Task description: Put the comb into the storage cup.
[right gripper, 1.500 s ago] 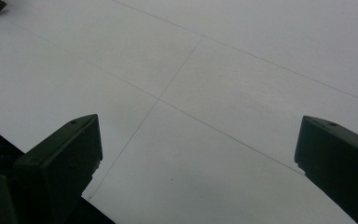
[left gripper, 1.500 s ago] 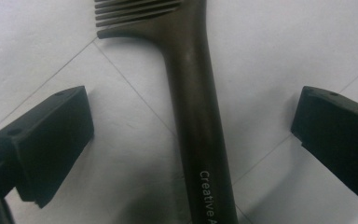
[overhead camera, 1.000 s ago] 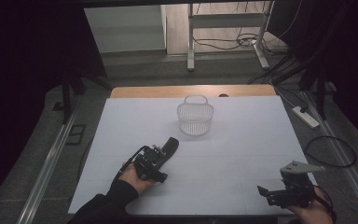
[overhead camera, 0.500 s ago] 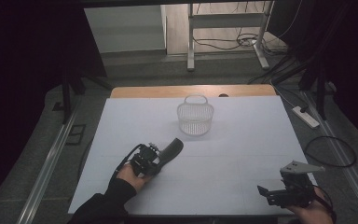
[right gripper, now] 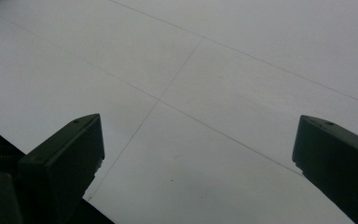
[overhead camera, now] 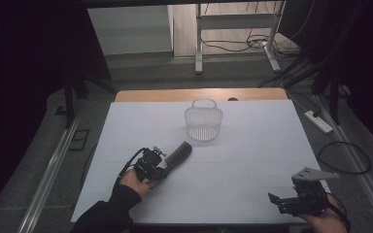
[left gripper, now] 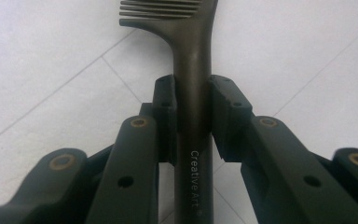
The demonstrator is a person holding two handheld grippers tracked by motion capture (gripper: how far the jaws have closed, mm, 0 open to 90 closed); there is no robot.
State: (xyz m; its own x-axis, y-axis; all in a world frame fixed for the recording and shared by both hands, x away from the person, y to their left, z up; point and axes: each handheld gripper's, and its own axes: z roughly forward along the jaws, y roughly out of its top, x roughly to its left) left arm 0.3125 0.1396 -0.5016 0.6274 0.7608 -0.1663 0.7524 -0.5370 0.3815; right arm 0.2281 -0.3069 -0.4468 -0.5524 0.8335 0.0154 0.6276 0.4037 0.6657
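Now that its jaws have just closed, the left claw grips the handle of a dark comb low over the white table — ready to carry toward the wire basket. The right claw hangs open, empty.

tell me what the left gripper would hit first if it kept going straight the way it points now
Probably the white wire basket. The left gripper, shut on the dark comb by its handle, points up and right across the table toward the basket. The comb's toothed end would likely arrive first, though the line may pass just beside it.
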